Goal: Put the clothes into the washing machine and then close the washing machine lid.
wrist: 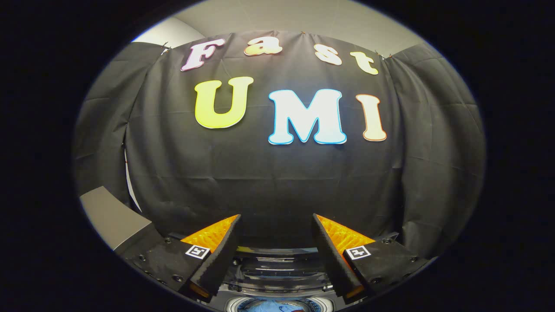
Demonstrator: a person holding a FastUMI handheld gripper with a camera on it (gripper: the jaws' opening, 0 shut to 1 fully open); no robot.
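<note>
While the tongs (pixel 275 221) stand released, their two fingers (pixel 221 255) spread well apart with nothing between them, the black cloth wall (pixel 277 177) takes up the middle of the frame beyond them. Each finger is a dark wedge with a rough, foam-like inner face and an orange ribbed side, and each carries a small square black-and-white marker (pixel 197 251) on its base.

Low in the frame, between and below the fingers, lies the washer (pixel 277 277). Its lid (pixel 277 264) is up, a dark, glossy, layered panel seen just behind the finger bases. Under it, at the very bottom centre, the pale round rim of the drum (pixel 236 305) curves around the clothes (pixel 269 307), a light blue cloth already inside the tub. Very little of the cloth can be seen, so its shape cannot be told.

At lower left, a grey flat panel (pixel 108 216) juts in beside the cloth. The wall cloth hangs in soft creases, pinned along its top edge, with side drapes folding inward at left and right. Above it, in the upper part of the frame, runs a plain pale ceiling (pixel 295 17).
</note>
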